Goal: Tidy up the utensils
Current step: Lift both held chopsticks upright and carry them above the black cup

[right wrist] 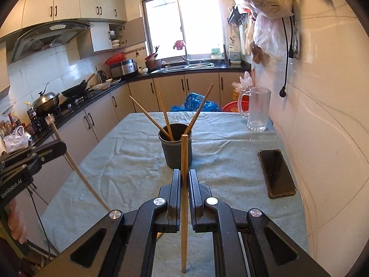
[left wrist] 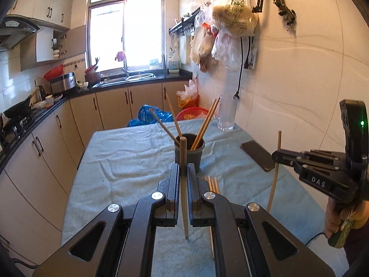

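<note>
A dark cup (left wrist: 189, 152) stands on the cloth-covered table (left wrist: 129, 157) with several wooden chopsticks (left wrist: 205, 124) leaning in it; it also shows in the right wrist view (right wrist: 177, 150). My left gripper (left wrist: 183, 168) is shut on one upright chopstick (left wrist: 183, 184), just in front of the cup. My right gripper (right wrist: 184, 175) is shut on another upright chopstick (right wrist: 184, 196), also just short of the cup. Each gripper shows in the other's view, the right gripper (left wrist: 278, 155) at the right and the left gripper (right wrist: 62, 149) at the left. A few loose chopsticks (left wrist: 213, 184) lie on the cloth under my left gripper.
A black phone (right wrist: 276, 173) lies on the table near the right wall. A glass mug (right wrist: 257, 108) stands at the far right corner. Kitchen counters (right wrist: 92, 92) run along the left and back. Plastic bags (right wrist: 265, 0) hang on the right wall.
</note>
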Demonstrator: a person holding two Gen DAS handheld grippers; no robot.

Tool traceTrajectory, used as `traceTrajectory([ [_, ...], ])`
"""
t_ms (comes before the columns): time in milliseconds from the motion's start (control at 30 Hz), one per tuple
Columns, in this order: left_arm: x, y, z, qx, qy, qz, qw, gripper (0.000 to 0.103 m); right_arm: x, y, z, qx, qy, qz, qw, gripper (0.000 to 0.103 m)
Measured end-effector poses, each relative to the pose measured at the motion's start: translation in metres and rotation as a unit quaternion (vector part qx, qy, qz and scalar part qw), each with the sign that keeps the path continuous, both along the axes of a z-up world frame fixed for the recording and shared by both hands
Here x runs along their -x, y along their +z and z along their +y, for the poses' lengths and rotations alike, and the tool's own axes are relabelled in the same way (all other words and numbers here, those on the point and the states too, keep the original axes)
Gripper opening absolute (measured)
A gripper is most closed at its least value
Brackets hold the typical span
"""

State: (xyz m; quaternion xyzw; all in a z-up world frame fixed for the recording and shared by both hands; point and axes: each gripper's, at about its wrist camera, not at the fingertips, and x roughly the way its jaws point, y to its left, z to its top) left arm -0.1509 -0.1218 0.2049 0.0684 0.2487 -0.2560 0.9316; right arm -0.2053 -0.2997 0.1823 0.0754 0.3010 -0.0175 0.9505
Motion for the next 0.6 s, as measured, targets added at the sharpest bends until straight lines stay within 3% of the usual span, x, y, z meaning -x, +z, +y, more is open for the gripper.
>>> traceTrajectory([
  [433,-0.044,0.036,-0.015,0.030,-0.004,0.008,0.9995,0.005,-0.029,0.025,-0.014,-0.003,-0.006,-0.023,1.000,0.007],
  [600,-0.066,0.057,-0.028,0.043,-0.001,-0.007,0.9991,0.005,-0.048,0.047,-0.023,-0.016,-0.012,-0.049,0.999,0.007],
])
